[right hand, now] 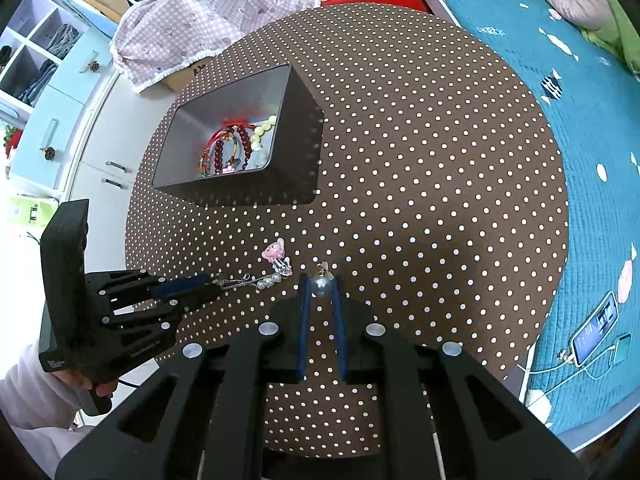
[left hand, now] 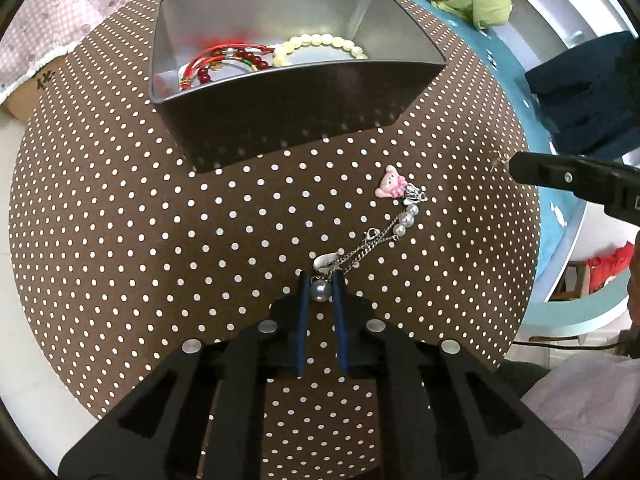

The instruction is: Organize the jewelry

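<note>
On the brown dotted table point(left hand: 160, 220) my left gripper point(left hand: 321, 276) is shut on a grey pearl point(left hand: 321, 291) at the end of a silver chain point(left hand: 372, 246). The chain trails right to small pearls point(left hand: 405, 220) and a pink bear charm point(left hand: 390, 186). My right gripper point(right hand: 320, 278) is shut on another pearl point(right hand: 321, 286) with a gold cap point(right hand: 324, 267), held just above the table. The right wrist view shows the left gripper point(right hand: 214, 286) at the chain point(right hand: 240, 282). Behind stands a metal tin point(left hand: 280, 112) holding red string bracelets point(left hand: 218, 58) and a cream bead bracelet point(left hand: 320, 42).
The right gripper point(left hand: 514, 168) reaches in at the table's right edge. A teal quilted bed point(right hand: 540, 100) lies to the right with a phone point(right hand: 596, 328) on it. A cardboard box under pink cloth point(right hand: 192, 32) and pale cabinets point(right hand: 60, 112) stand beyond the tin point(right hand: 296, 152).
</note>
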Action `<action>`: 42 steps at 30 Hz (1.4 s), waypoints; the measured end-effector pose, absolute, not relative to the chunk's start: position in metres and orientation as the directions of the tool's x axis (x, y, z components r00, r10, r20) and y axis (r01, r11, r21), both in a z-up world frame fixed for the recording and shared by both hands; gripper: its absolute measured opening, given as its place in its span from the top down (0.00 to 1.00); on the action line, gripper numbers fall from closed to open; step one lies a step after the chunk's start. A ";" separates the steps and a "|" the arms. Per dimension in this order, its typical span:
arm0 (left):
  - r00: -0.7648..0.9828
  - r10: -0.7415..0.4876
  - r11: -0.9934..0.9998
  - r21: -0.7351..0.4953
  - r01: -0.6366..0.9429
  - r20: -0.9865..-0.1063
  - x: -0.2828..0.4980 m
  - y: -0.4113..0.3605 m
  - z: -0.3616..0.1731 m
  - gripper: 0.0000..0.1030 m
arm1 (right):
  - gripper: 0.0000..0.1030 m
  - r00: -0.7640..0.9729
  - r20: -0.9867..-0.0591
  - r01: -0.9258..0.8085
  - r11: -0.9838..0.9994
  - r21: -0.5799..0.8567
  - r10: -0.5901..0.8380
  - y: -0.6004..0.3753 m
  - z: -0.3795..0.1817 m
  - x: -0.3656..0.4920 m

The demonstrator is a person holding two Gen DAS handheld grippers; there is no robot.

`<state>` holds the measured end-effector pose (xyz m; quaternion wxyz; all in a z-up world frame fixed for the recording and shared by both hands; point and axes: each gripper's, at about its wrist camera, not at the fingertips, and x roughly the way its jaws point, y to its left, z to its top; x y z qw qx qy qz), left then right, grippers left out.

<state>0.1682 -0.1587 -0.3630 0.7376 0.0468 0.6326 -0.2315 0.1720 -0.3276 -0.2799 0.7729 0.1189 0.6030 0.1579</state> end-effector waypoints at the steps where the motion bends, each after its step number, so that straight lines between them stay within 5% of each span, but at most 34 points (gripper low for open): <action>1: 0.094 -0.284 0.891 -0.227 0.394 -0.954 0.168 -0.158 -0.362 0.90 | 0.91 0.221 -0.895 -0.102 0.922 0.375 0.388 -0.327 -0.280 0.172; 28: 0.113 -0.253 0.887 -0.184 0.424 -0.961 0.157 -0.125 -0.355 0.90 | 0.91 0.195 -0.896 -0.133 0.916 0.379 0.399 -0.303 -0.285 0.174; 37: 0.225 -0.264 0.887 -0.145 0.438 -0.938 0.152 -0.113 -0.298 0.90 | 0.91 0.197 -0.893 -0.143 0.913 0.382 0.404 -0.299 -0.284 0.174; 42: 0.151 -0.111 0.910 -0.040 0.413 -0.982 0.152 -0.103 -0.353 0.90 | 0.91 0.186 -0.892 -0.146 0.909 0.389 0.412 -0.293 -0.287 0.176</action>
